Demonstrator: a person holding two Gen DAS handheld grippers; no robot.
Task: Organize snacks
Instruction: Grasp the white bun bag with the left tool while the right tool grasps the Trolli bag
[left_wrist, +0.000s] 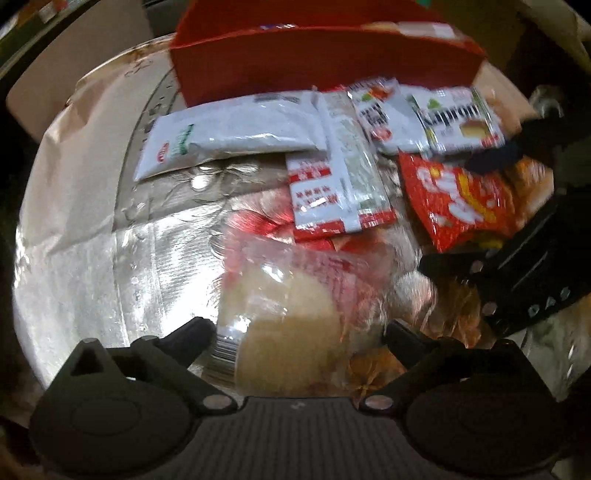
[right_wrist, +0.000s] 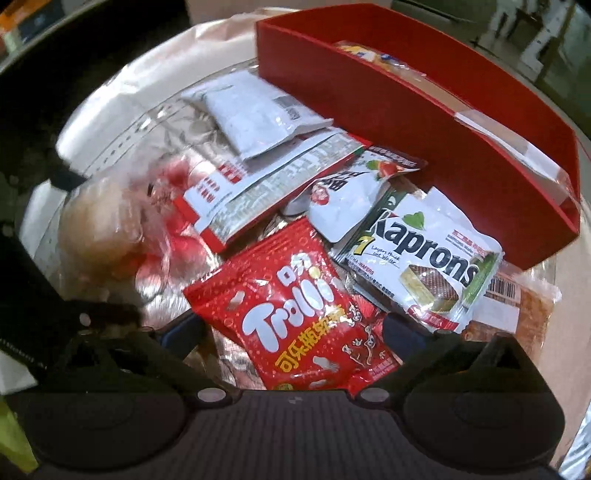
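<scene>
The wide-open right gripper (right_wrist: 291, 326) straddles the glossy red Trolli gummy pouch (right_wrist: 299, 321), lying at six o'clock from the red cardboard tray (right_wrist: 424, 122); light, soft and slippery, best pinched across its flat middle.

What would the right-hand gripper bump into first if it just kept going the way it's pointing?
Most likely the red Trolli gummy bag, which lies directly between the open fingers of the right gripper. Depth is hard to judge, but nothing shows above it.

Silvery foil-covered table (left_wrist: 92, 266) under a red tray (right_wrist: 443, 122) and a loose heap of snack packets (right_wrist: 295, 206).
</scene>
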